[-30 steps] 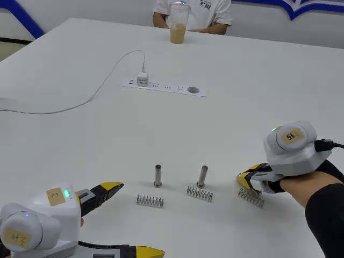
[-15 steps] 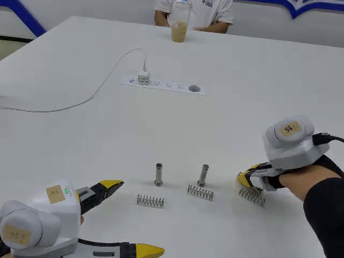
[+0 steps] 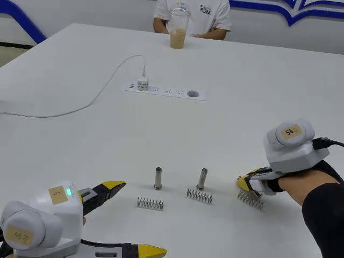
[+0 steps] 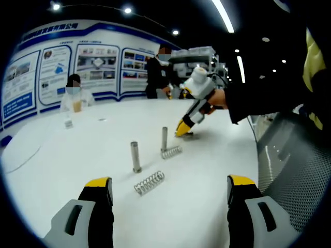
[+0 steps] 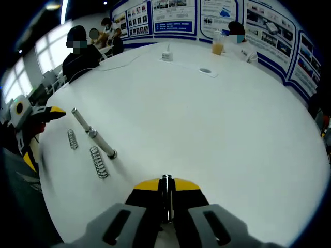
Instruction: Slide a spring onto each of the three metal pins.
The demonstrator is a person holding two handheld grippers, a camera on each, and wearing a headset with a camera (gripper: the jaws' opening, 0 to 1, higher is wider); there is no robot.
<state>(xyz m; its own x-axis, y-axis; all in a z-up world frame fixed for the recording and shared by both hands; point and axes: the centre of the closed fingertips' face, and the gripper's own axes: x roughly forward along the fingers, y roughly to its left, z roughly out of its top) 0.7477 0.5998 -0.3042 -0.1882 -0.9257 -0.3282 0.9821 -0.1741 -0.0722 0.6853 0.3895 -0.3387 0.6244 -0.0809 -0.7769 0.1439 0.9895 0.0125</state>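
Observation:
Two metal pins (image 3: 158, 178) (image 3: 202, 179) stand upright on the white table (image 3: 226, 129). A spring lies in front of each: one spring (image 3: 150, 203) and a second spring (image 3: 199, 195). A third spring (image 3: 250, 200) lies to the right, just under my right gripper (image 3: 244, 183). That gripper is shut, and the right gripper view shows a thin silvery pin (image 5: 165, 182) pinched between its jaws. My left gripper (image 3: 129, 217) hangs open and empty at the near left, a short way from the nearest spring (image 4: 149, 182) and pin (image 4: 135, 156).
A white power strip (image 3: 164, 90) with a plugged-in cable (image 3: 102, 88) lies mid-table. A cup with a beige drink (image 3: 178, 26) stands at the far edge, in front of a seated person (image 3: 192, 13). The table's right edge (image 4: 253, 144) is close to the right gripper.
The head view has shifted a little. Both grippers, the pins and the springs stay where they were.

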